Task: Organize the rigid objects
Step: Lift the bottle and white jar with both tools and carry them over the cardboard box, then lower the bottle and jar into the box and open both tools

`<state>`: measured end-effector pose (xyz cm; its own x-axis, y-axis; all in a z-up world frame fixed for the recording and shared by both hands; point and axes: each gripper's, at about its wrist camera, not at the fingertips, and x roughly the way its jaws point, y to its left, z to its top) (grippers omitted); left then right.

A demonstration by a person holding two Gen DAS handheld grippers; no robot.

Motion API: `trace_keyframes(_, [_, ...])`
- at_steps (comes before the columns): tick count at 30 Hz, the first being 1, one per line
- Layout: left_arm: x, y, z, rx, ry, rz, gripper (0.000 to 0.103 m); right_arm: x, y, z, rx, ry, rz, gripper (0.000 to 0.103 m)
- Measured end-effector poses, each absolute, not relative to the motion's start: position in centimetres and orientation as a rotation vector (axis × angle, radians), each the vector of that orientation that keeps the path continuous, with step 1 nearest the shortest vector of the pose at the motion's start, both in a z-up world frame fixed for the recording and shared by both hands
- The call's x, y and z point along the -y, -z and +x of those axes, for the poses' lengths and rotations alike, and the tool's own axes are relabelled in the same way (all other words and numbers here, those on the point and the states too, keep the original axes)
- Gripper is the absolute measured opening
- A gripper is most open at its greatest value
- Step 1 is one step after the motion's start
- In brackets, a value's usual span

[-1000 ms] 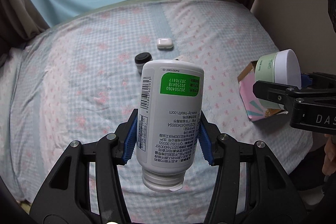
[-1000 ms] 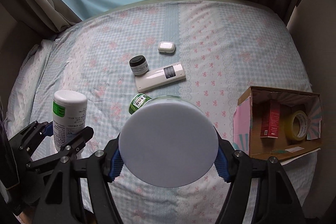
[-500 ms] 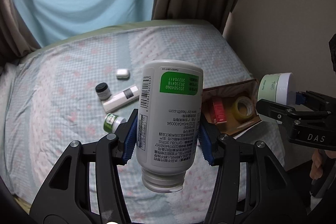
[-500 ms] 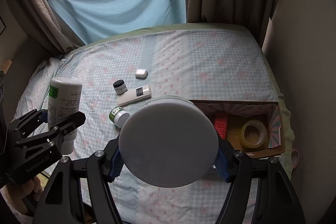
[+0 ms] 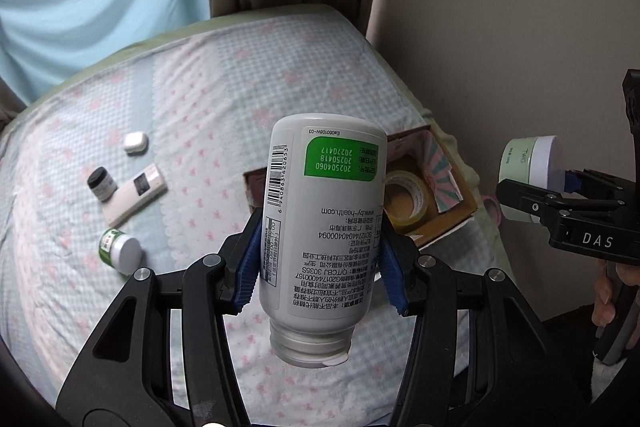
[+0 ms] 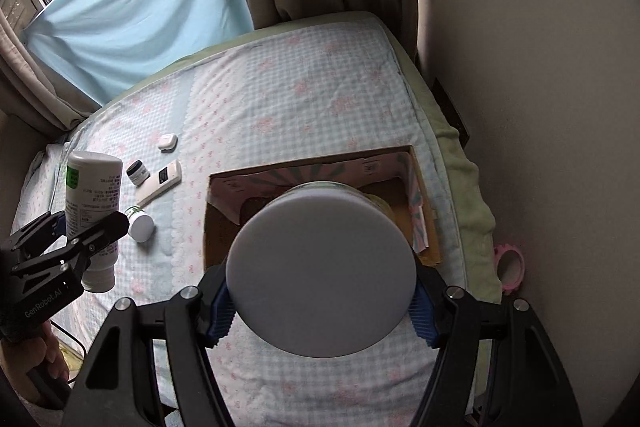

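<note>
Checked bedding covers the bed (image 6: 320, 99), where the cardboard box (image 6: 420, 163) lies open near the right edge. Right gripper (image 6: 320, 307) is clamped on the white-lidded jar (image 6: 320, 275), held above this box. Left gripper (image 5: 320, 267) is clamped on the white bottle (image 5: 320, 227), held upside down above the bedding. Remote (image 5: 134, 201) and small jars lie further left.

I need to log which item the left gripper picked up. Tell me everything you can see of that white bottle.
The white bottle looks like smooth plastic, tall and round, with a barcode, a green date patch and dense printed text. It is held upside down: cap end toward the camera, flat base away. The left gripper is shut on its middle, blue pads pressed to both sides. It hangs in the air above the bed, touching nothing else.
</note>
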<state>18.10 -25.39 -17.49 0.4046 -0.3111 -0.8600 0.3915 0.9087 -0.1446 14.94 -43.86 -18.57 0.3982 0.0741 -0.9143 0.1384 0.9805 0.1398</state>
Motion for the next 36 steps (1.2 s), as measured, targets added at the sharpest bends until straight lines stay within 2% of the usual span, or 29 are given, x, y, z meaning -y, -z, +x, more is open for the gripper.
trace_keyframes(9, [31.4,23.9,20.2,-1.186,0.486,0.167,0.048,47.7,23.5,17.6,-1.232,0.019,0.229,0.066])
trace_keyframes(22, [36.3,34.4,21.9,-1.335,0.553,0.354,0.048,49.0,31.9,21.9,-1.303,-0.051,0.28,0.066])
trace_keyframes(36, [38.1,36.9,21.4,-1.26,0.623,0.568,0.048,48.7,37.1,23.3,-1.361,-0.135,0.299,0.067])
